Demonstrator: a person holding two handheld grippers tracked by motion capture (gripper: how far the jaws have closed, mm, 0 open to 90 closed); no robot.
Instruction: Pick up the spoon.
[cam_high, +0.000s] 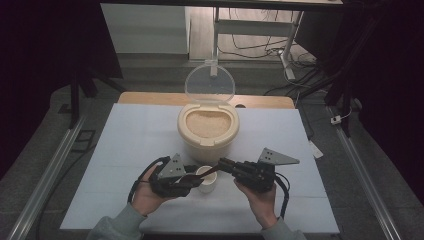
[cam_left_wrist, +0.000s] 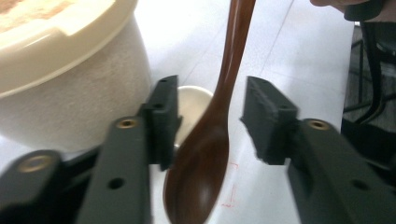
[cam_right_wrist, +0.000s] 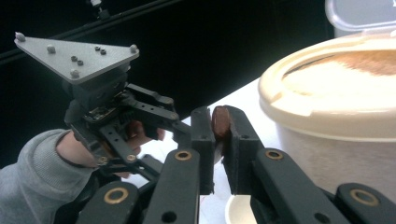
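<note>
We see right hand-held gripper (cam_high: 223, 164) clamped on brown spoon (cam_left_wrist: 205, 140) handle; bowl hangs between wide-spread left hand-held gripper (cam_left_wrist: 210, 121) jaws, over small cup (cam_high: 206, 179) beside rice tub (cam_high: 207, 131).

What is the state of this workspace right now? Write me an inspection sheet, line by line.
Surface: white sheet over a wooden table, bare around the work.
Job's things: cream rice container, clear lid standing open, filled with grain; small white cup in front of it; brown wooden spoon, bowl over the cup.
Clutter: nothing seen.
Grippers: right gripper shut on the spoon's handle end; left gripper open, jaws either side of the spoon, with a gap on the right side.
Cables: a black cable loops from each gripper beside the hands; more cables lie on the floor beyond the table.
Surroundings: dark room, metal rails at both sides.
</note>
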